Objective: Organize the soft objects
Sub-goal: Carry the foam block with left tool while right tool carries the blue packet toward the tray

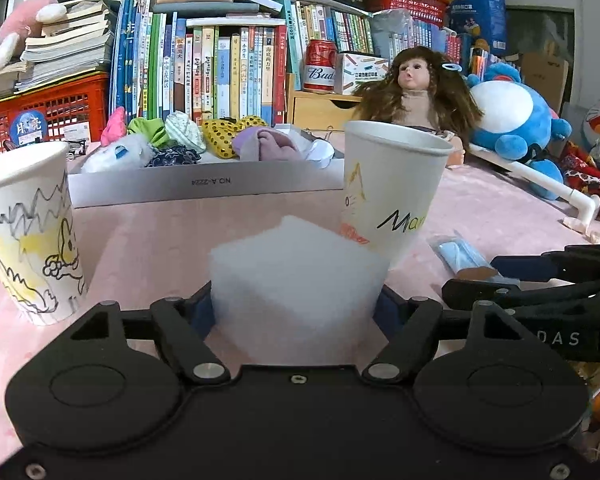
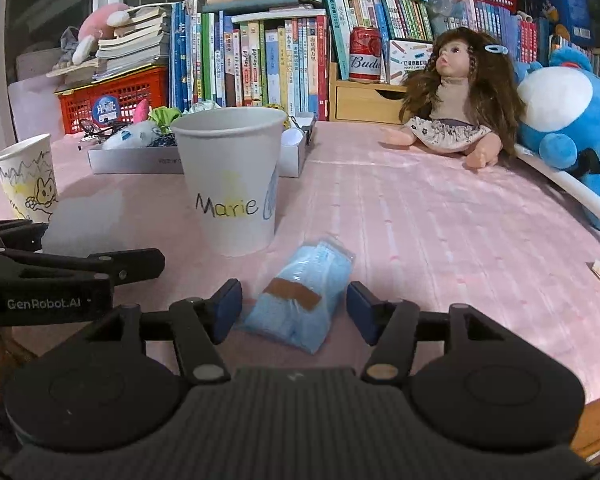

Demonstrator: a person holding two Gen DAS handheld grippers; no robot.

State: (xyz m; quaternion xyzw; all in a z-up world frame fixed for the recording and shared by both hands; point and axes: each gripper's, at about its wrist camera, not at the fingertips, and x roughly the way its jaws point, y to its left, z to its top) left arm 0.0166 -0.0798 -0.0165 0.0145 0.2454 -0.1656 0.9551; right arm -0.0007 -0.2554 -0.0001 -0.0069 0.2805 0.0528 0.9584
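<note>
A white foam block [image 1: 296,276] rests on the pink tablecloth between the fingers of my left gripper [image 1: 296,304], which press its two sides. It also shows in the right wrist view [image 2: 82,226], beside the left gripper [image 2: 100,268]. A blue packet with brown tape [image 2: 300,296] lies between the open jaws of my right gripper [image 2: 294,312], not touched. The packet [image 1: 462,258] and the right gripper [image 1: 480,280] show at the right of the left wrist view. A flat grey box [image 1: 204,188] of soft items stands behind.
Two drawn-on paper cups stand near: the "Marie" cup [image 2: 230,184] and a cup at the left [image 1: 28,232]. A doll [image 2: 456,92] and a blue plush [image 2: 568,120] lie at the right. Books [image 1: 204,68], red crates [image 1: 44,108] and a can [image 1: 320,66] line the back.
</note>
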